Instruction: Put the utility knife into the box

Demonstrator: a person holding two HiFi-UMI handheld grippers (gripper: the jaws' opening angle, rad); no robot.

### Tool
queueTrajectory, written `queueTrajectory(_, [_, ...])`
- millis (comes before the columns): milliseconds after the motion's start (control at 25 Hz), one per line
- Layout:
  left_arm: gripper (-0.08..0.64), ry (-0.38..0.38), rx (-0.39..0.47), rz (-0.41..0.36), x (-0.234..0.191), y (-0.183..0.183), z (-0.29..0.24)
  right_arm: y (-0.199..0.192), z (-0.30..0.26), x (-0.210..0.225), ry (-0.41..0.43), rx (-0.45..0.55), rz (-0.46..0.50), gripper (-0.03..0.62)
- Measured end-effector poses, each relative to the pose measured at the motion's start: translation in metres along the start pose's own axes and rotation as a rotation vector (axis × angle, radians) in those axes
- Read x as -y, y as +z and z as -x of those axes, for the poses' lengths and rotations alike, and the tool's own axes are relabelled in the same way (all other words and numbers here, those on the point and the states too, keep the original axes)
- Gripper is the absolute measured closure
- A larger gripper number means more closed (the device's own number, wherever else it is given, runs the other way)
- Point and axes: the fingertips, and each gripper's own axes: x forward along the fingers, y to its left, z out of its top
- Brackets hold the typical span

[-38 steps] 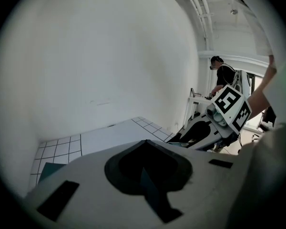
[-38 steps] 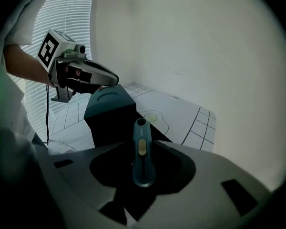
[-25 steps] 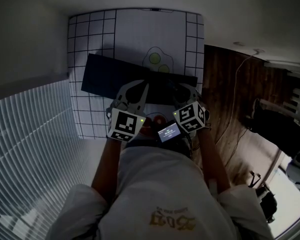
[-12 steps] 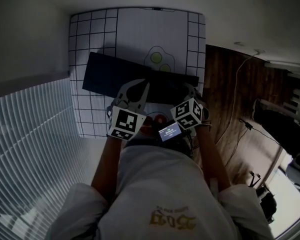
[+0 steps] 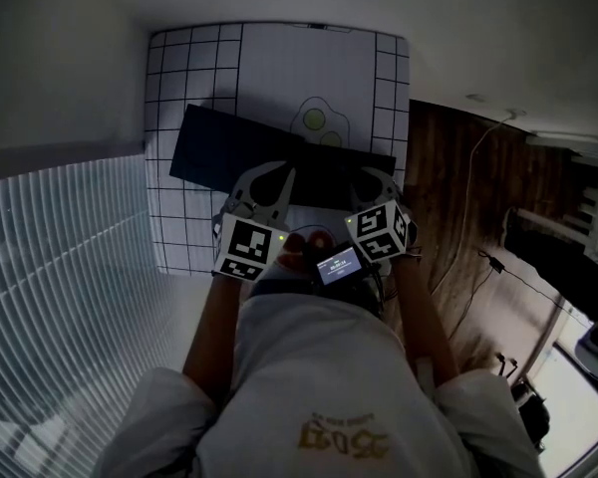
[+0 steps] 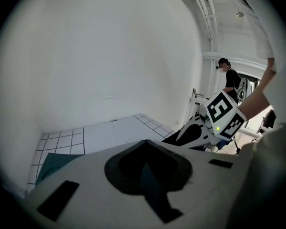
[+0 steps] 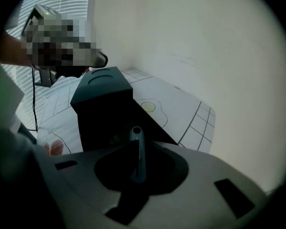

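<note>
A slim blue-grey utility knife (image 7: pixel 137 152) stands upright between the jaws of my right gripper (image 7: pixel 133 147). The jaws are closing on it and hold it clear of the mat. Just beyond it stands the dark box (image 7: pixel 102 106), a long dark shape (image 5: pixel 234 149) across the grid mat in the head view. My right gripper (image 5: pixel 376 182) hovers over the box's right end and my left gripper (image 5: pixel 266 179) over its middle. The left gripper (image 6: pixel 145 142) has its jaws together with nothing in them, and the right gripper's marker cube (image 6: pixel 223 114) shows beside it.
The white grid mat (image 5: pixel 279 63) carries a fried-egg drawing (image 5: pixel 315 120) and a red drawing (image 7: pixel 52 147). A wall backs the table and window blinds (image 5: pixel 60 257) run along the left. Wooden floor with cables (image 5: pixel 458 197) lies right. A person (image 6: pixel 229 78) stands far off.
The right gripper's marker cube lifted and tilted a little, then settled back. The left gripper has stayed where it was over the box.
</note>
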Motion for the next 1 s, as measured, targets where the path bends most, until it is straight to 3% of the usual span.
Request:
queueTrajectory(80, [0.552, 0.007, 0.005, -0.003, 0.002, 0.001, 0.004, 0.003, 0.007, 0.003, -0.034, 0.024, 0.008, 0.572])
queueTrajectory(160, [0.552, 0.018, 0.016, -0.005, 0.003, 0.004, 0.008, 0.007, 0.015, 0.004, -0.051, 0.047, 0.010, 0.584])
queueTrajectory(360, [0.552, 0.059, 0.037, 0.013, 0.009, 0.012, 0.024, 0.012, 0.046, 0.009, -0.082, 0.122, -0.063, 0.584])
queueTrajectory(640, [0.552, 0.127, 0.132, 0.051, 0.016, 0.041, 0.048, 0.038, 0.106, 0.027, -0.163, 0.320, -0.152, 0.584])
queueTrajectory(1000, [0.552, 0.227, 0.243, -0.017, 0.024, 0.081, 0.078, 0.057, 0.176, 0.056, -0.289, 0.505, -0.219, 0.584])
